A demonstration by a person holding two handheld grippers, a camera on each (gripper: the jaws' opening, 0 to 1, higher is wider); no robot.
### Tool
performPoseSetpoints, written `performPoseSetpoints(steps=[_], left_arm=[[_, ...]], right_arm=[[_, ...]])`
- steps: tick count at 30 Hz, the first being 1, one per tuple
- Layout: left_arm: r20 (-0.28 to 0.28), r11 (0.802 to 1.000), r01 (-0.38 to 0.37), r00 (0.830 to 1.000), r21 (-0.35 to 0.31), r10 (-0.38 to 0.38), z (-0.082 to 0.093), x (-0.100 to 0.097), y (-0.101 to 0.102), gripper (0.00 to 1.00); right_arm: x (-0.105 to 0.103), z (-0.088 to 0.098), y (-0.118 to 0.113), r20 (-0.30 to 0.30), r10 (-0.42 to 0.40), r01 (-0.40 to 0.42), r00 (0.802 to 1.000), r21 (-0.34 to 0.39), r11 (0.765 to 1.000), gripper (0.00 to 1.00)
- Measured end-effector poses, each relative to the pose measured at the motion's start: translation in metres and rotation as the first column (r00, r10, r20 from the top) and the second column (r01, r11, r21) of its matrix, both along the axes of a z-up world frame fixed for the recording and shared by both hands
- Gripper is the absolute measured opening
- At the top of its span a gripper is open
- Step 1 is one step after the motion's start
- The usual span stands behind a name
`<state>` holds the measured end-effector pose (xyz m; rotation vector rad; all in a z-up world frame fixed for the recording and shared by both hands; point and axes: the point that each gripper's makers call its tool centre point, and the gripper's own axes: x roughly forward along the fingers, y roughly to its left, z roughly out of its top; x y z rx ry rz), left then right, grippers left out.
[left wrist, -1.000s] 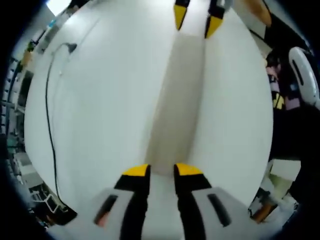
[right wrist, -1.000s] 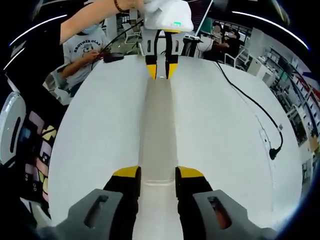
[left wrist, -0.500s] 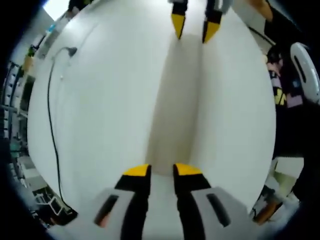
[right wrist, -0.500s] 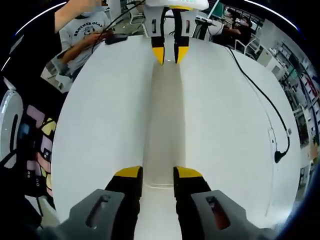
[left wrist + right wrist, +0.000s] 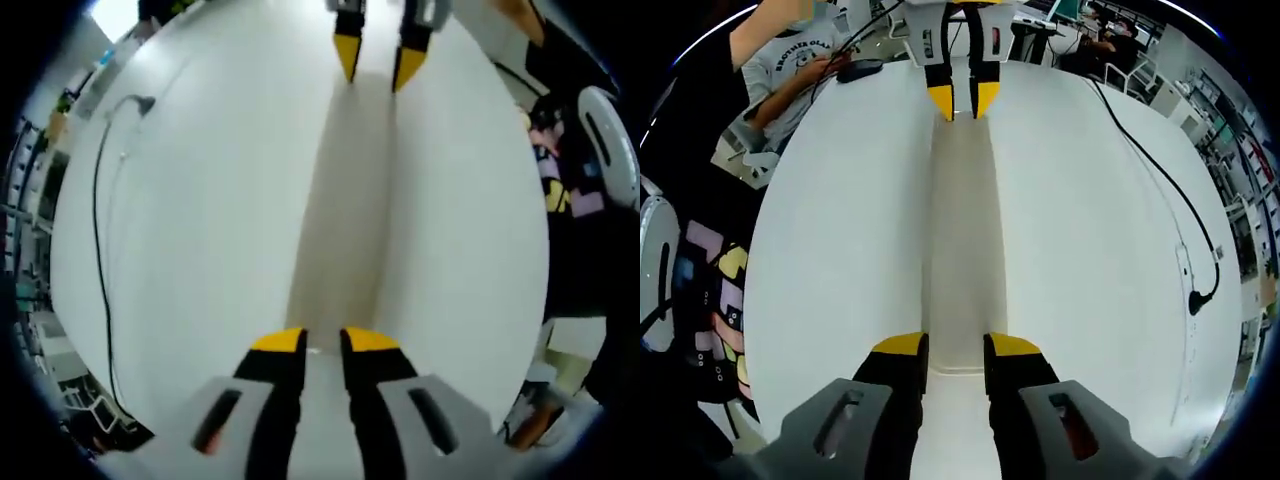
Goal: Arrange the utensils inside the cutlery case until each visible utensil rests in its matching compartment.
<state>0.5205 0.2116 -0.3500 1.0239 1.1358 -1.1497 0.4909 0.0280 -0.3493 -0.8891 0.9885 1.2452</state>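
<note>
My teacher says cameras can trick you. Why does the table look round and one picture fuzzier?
In both views the fisheye lens bends the flat white table into a dome. The left gripper view is softer and blurrier, so the long case looks like a dull grey strip there. The right gripper view is sharper: the cable and the case's edges show clearly.

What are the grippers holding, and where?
Long pale cream cutlery case: left gripper and right gripper each straddle one end. Whether either is clamped on it cannot be told.
</note>
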Motion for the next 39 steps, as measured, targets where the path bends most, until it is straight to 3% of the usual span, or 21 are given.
performPoseSetpoints(steps=[4, 14, 24, 32, 37, 39], left_arm=[[-0.001, 0.999, 0.008, 1.0, 0.035, -0.008, -0.0012, -0.0015, -0.0009, 0.15], [-0.004, 1.0, -0.003, 1.0, 0.023, 0.003, -0.0005, 0.0022, 0.0019, 0.15], [-0.015, 1.0, -0.021, 1.0, 0.015, 0.021, 0.0015, 0.0058, 0.0051, 0.15], [0.019, 1.0, -0.005, 1.0, 0.011, 0.005, 0.0015, 0.0052, 0.0053, 0.15], [-0.005, 0.995, -0.084, 0.996, -0.057, 0.083, 0.001, 0.0023, 0.0042, 0.14], [-0.052, 0.988, -0.139, 0.989, -0.066, 0.136, 0.0013, -0.0029, 0.0041, 0.15]], right_arm=[[0.0003, -0.0007, -0.0003, -0.017, -0.011, 0.011, 1.0, -0.007, 1.0, 0.22], [-0.0021, -0.0029, 0.0011, -0.026, -0.022, 0.02, 0.999, -0.076, 0.997, 0.22], [-0.0022, -0.0035, 0.0016, -0.029, -0.033, 0.03, 0.999, -0.085, 0.996, 0.23], [-0.0025, -0.003, 0.0004, -0.02, -0.015, 0.013, 1.0, -0.074, 0.997, 0.22], [-0.0011, -0.0029, 0.0012, -0.007, -0.032, 0.032, 0.999, -0.049, 0.998, 0.23], [-0.0023, -0.0024, 0.0022, -0.02, -0.038, 0.037, 0.999, -0.045, 0.998, 0.31]])
